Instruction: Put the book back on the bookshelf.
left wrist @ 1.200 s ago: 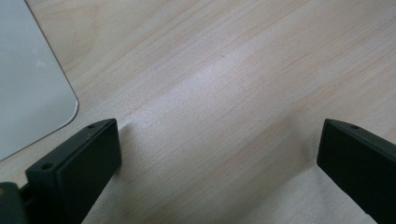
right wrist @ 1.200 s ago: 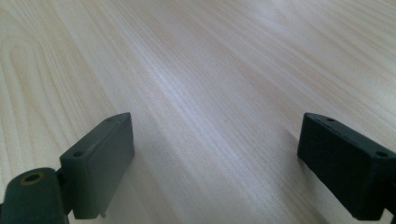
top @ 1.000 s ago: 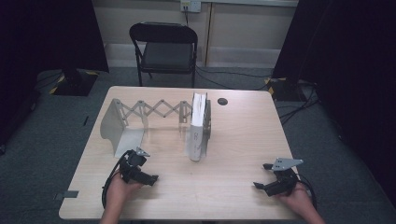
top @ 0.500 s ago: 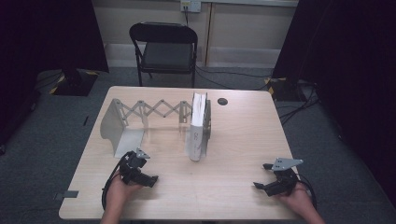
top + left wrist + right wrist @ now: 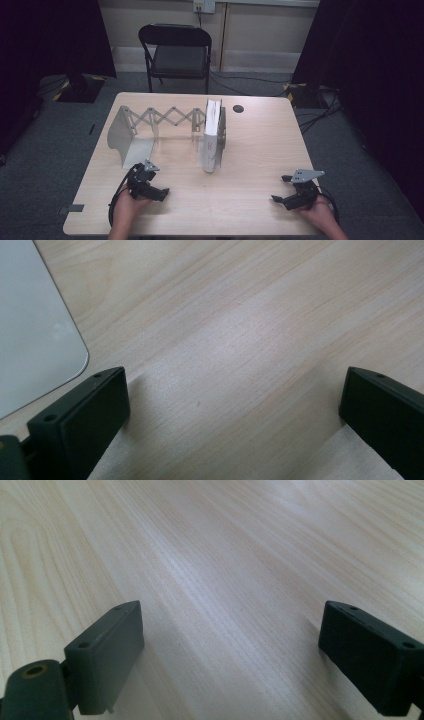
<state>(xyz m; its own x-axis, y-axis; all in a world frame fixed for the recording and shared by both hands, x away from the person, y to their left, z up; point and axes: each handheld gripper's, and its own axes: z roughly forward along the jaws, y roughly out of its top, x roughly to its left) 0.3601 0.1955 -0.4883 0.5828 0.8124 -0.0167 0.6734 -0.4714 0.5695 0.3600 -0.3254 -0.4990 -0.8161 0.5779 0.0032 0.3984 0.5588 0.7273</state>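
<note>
Left gripper (image 5: pixel 162 192) rests low on table (image 5: pixel 260 150) near edge, jaws spread, empty, beside expandable bookend rack (image 5: pixel 131 135). Right gripper (image 5: pixel 281 189) likewise, jaws apart, well apart from upright white book (image 5: pixel 212 140) at rack's right end.

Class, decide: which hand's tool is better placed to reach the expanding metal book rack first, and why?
Left. The left tool rests open beside the rack's left end plate. The right tool, also open, lies farther away, past the upright book.
</note>
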